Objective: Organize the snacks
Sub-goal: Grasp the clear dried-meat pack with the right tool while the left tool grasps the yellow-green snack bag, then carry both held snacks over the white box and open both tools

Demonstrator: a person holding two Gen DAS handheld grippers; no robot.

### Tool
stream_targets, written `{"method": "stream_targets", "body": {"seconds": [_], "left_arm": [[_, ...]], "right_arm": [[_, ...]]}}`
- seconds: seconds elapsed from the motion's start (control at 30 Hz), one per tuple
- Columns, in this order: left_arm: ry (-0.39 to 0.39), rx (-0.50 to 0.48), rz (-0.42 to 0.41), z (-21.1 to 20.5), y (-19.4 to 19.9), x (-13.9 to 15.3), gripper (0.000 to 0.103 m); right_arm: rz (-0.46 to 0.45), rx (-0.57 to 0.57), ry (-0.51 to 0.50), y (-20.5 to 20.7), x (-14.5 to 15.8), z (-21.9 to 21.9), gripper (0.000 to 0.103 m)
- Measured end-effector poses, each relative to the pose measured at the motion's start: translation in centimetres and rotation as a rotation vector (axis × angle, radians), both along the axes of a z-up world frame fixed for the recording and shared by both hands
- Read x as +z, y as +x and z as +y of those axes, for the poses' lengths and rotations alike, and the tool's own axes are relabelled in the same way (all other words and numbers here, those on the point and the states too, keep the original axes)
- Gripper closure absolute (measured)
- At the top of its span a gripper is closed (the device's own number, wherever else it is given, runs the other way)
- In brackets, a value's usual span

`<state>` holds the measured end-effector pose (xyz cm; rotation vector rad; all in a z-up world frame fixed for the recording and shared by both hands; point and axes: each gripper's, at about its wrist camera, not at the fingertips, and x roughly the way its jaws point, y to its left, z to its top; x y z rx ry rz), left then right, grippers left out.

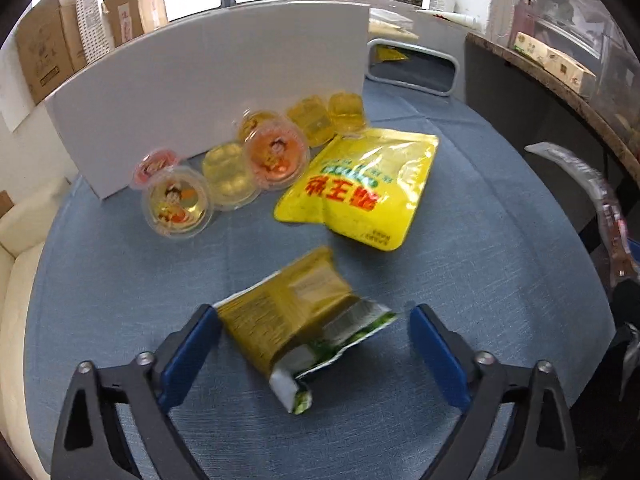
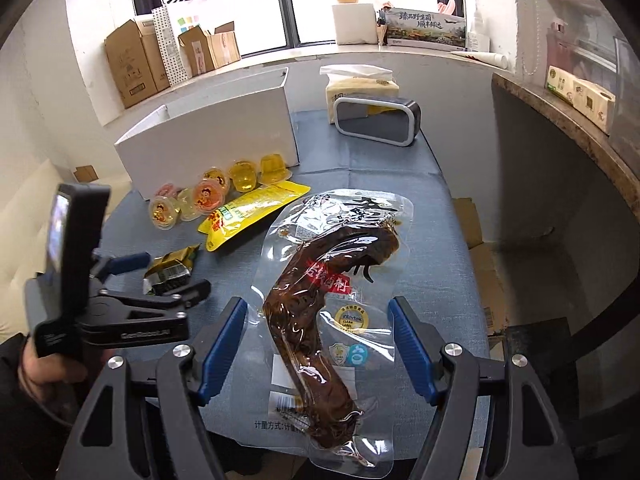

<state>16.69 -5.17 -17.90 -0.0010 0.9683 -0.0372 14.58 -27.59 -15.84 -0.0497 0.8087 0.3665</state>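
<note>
While the left gripper spreads wide around a small gold snack packet on the blue table, gripping nothing; the right gripper also gapes wide, a clear bag of brown meat lying between its fingers.

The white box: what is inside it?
The white box stands behind the jelly cups. Only its closed outer walls show in both views, so its inside is hidden and cannot be told.
</note>
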Motion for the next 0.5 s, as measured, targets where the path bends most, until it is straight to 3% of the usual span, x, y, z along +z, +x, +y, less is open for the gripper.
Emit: {"method": "stream_targets", "body": {"seconds": [0.13,0.17,0.3,0.5], "left_arm": [[-0.002,0.013,-0.004,0.5,-0.2,0.3,0.027],[-0.002,0.018,-0.005,0.7,-0.3,0.6,0.037],[-0.037,0.023,-0.017,1.1,-0.6,1.5,0.045],[-0.046,-0.008,-0.092,1.6,-2.5,5.3,0.046]], "right_arm": [[-0.002,0.012,0.016,-0.2,0.1,0.2,0.026],[-0.003,0.016,0.018,-0.3,0.2,0.4,0.026],[-0.008,0.028,0.018,-0.4,0.2,0.8,0.026],[-0.02,0.045,0.018,-0.1,0.9,1.7,0.026]]}}
